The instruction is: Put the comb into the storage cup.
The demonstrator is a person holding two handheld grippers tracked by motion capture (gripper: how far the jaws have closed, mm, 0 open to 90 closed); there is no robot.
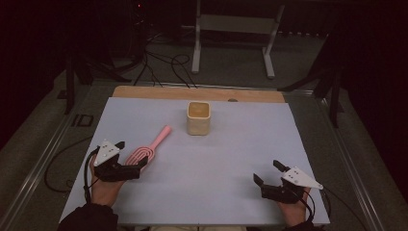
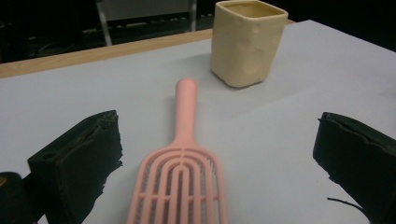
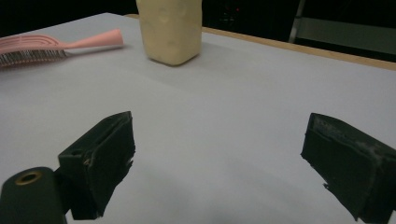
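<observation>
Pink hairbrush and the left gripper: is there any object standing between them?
No, nothing visible does. The left gripper has its jaws open on either side of the pink hairbrush, with bare table between each jaw and the head. The cream cup stands farther off, beyond the handle tip.

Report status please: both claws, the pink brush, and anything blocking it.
Left claw open, straddling head of pink brush, not gripping. Right claw open, holding nothing. Brush flat on table; cream cup beyond handle, apart. Nothing blocking.
</observation>
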